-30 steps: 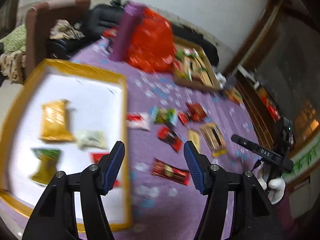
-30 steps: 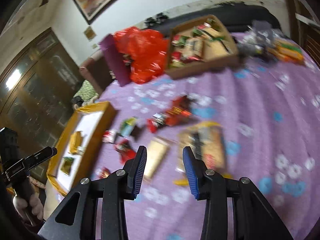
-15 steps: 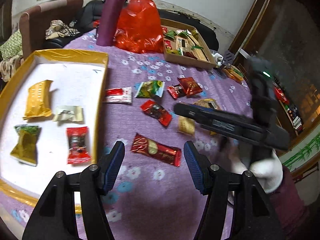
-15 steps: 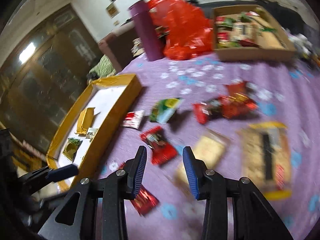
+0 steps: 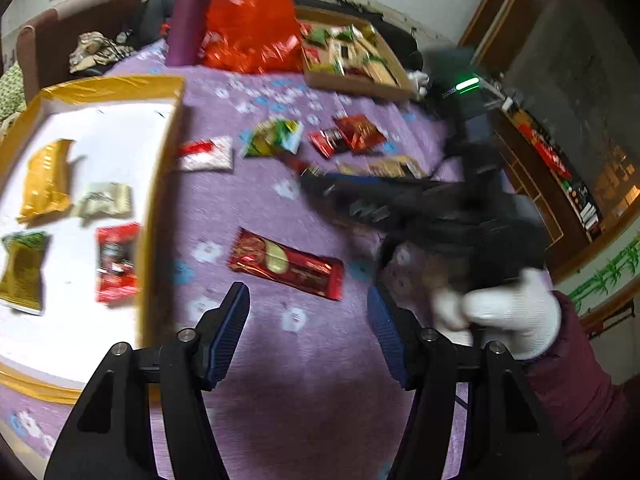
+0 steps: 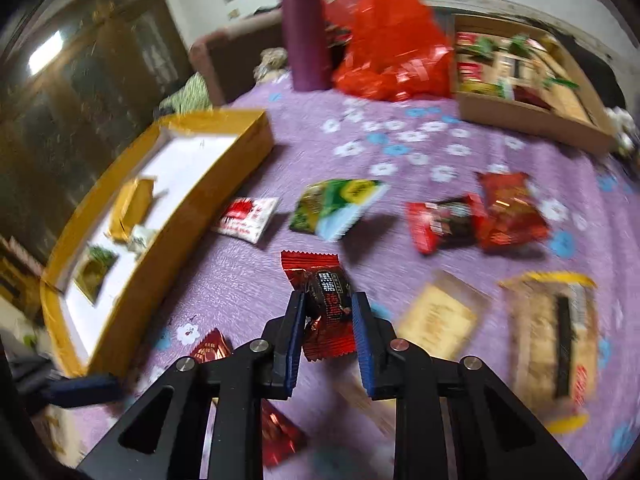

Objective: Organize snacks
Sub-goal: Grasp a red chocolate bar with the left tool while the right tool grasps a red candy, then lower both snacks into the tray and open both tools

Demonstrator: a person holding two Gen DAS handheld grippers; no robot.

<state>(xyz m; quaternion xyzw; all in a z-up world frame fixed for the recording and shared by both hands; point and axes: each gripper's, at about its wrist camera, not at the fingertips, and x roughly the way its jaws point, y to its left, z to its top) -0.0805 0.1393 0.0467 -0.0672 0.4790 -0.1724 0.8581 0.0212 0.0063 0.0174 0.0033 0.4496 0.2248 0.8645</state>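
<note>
Our right tool (image 6: 327, 312) grips a red candy (image 6: 325, 304) above the purple surface (image 6: 400, 152), its long axis pointing away from us, while our left tool (image 5: 308, 312) gapes empty.

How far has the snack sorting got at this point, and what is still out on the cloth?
Partly done. The gold-rimmed tray already holds five snacks, among them a gold packet and a red one. The right gripper is closed on a red-and-black candy. The left gripper is open over a long red bar. Several packets remain on the purple cloth, like the green one.
</note>
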